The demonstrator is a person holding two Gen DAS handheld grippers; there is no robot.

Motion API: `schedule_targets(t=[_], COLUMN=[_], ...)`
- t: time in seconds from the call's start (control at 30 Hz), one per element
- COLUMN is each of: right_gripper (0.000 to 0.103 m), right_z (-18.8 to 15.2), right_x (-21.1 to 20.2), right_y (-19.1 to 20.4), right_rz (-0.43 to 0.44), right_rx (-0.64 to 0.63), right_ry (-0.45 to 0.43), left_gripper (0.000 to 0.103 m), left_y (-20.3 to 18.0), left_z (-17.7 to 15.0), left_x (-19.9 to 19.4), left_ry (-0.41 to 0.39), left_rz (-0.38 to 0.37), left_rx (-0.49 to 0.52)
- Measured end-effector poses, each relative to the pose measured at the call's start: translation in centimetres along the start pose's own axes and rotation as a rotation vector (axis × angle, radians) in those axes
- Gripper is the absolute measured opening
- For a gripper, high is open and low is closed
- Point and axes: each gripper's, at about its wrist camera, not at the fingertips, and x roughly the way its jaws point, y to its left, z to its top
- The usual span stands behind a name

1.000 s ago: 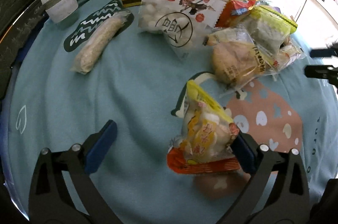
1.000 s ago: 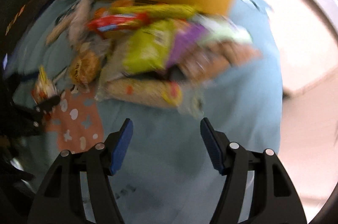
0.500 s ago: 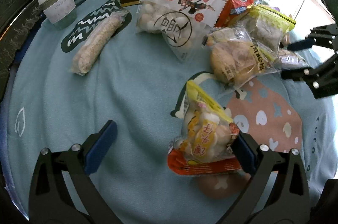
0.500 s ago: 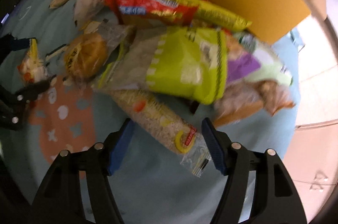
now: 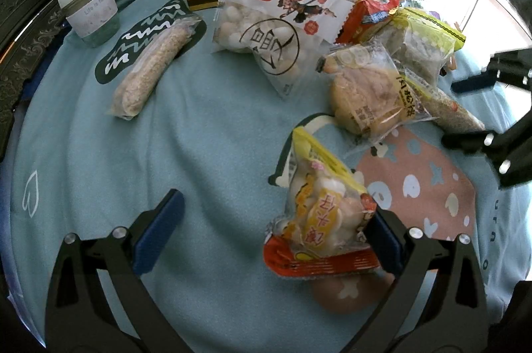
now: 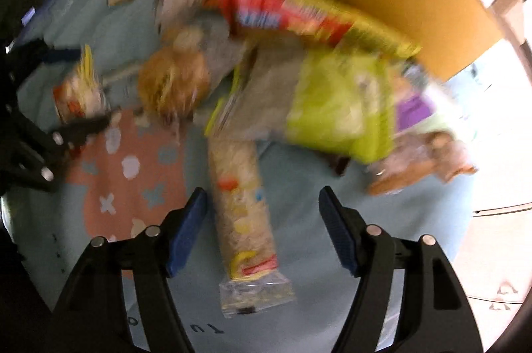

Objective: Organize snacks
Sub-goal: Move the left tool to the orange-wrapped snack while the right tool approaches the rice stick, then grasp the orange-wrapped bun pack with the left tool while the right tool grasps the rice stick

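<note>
Blue-padded right hand-held gripper (image 6: 262,226) closing, straddling long cracker pack (image 6: 244,213), untouched

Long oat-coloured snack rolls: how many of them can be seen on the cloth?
2. One roll lies near the jar; the other roll lies between the right gripper's closing jaws, untouched. The pile may hide more.

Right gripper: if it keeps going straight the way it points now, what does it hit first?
Most likely the long cereal bar packet, lying lengthwise between the closing jaws of the right gripper, with the blue cloth beneath. The picture is blurred, so depth is uncertain.
</note>
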Motion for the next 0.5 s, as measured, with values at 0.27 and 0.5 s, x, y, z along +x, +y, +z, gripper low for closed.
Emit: schedule_targets(t=[0.27,0.5], right_gripper=[0.040,0.102], right_z=[-0.7,-1.0], right_x=[-1.2,-0.2], right_y=[-1.8,-0.2], right_rz=[0.077,-0.064], right_rx=[0.129,0.058], right_ry=[-0.026,-0.042], left_gripper=[0.080,0.101], left_y=[-0.8,-0.3], left_z=[-0.1,0.2], left_x=[-0.7,0.1], left_ry=[-0.028,-0.016], left_rz=[-0.045,-0.008], left_rx=[0.059,0.009])
